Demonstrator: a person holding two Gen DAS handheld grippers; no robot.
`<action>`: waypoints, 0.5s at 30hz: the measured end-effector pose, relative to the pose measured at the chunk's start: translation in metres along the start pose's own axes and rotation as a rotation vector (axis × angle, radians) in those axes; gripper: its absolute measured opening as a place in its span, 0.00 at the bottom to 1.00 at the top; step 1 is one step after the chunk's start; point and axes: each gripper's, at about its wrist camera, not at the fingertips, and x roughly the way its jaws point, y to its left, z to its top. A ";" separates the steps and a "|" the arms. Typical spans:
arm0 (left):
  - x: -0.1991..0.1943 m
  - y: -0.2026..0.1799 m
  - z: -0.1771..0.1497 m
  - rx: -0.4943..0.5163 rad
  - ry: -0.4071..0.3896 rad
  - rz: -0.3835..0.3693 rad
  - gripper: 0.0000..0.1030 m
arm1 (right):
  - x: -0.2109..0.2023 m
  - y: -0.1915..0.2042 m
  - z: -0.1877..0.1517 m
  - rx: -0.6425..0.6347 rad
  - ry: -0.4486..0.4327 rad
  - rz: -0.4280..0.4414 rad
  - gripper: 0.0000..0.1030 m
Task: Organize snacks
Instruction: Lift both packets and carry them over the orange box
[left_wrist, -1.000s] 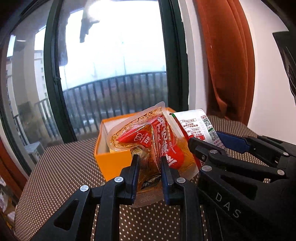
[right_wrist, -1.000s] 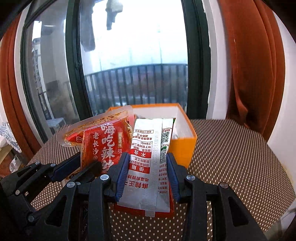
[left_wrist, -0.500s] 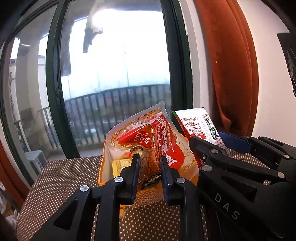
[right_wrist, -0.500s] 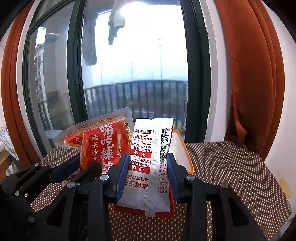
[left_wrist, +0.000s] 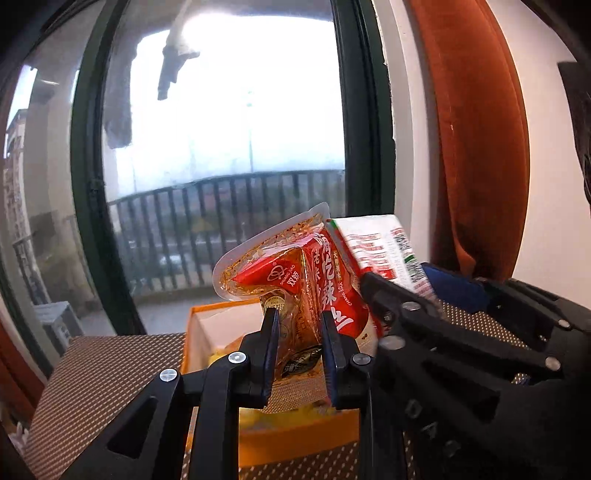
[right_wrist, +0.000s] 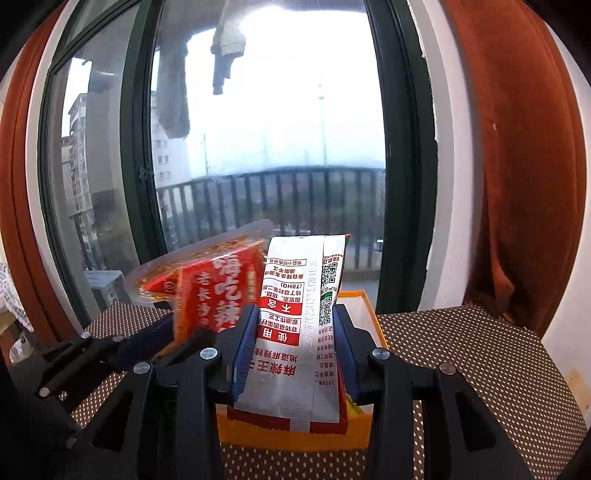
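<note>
Left tongs, left wrist view: left tongs (left_wrist: 300, 332) are pinching the red spicy-strip packet (left_wrist: 295, 273) at its lower part, blue pads pressed in on either side of the crumpled film.
Packet in the left tongs: it stands up from the fingers, clear-edged with red print and oily contents, tilted slightly toward the right tongs.
Orange box, left wrist view: orange box (left_wrist: 295, 435) sits directly beneath and just ahead of the left tongs, open-topped, white inside, with something yellow showing in it; the packet is held above its opening.
Neighbour on the right: right tongs (left_wrist: 424, 291) come in from the right, close beside the left pair, carrying the white sachet (left_wrist: 380, 243), which nearly touches the red packet.
Worktop: dotted brown worktop (left_wrist: 103, 369) spreads under the box, left of the tongs.
Beyond: window (left_wrist: 229, 147) with a balcony railing lies ahead, and an orange curtain (left_wrist: 476, 147) hangs to the right.

Right tongs, right wrist view: right tongs (right_wrist: 295, 339) are clamped on the white sachet (right_wrist: 295, 325), which rises upright between the pads, its printed back facing the camera, text upside down.
Orange box, right wrist view: orange box (right_wrist: 365, 325) lies below and just past the tongs; the sachet's bottom edge hangs over its near wall.
Left of the right tongs: left tongs (right_wrist: 177, 336) hold the red spicy-strip packet (right_wrist: 218, 288) just beside the sachet.
Worktop, right side: worktop (right_wrist: 480, 354) extends to the right of the tongs.
</note>
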 end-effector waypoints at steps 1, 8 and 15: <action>0.005 0.001 0.001 0.001 0.001 -0.002 0.19 | 0.005 -0.002 0.001 0.005 0.003 0.000 0.42; 0.052 0.013 0.000 -0.021 0.051 -0.016 0.19 | 0.053 -0.015 0.002 0.050 0.047 -0.014 0.43; 0.090 0.025 -0.013 -0.065 0.139 -0.019 0.20 | 0.096 -0.012 -0.009 0.050 0.131 -0.004 0.42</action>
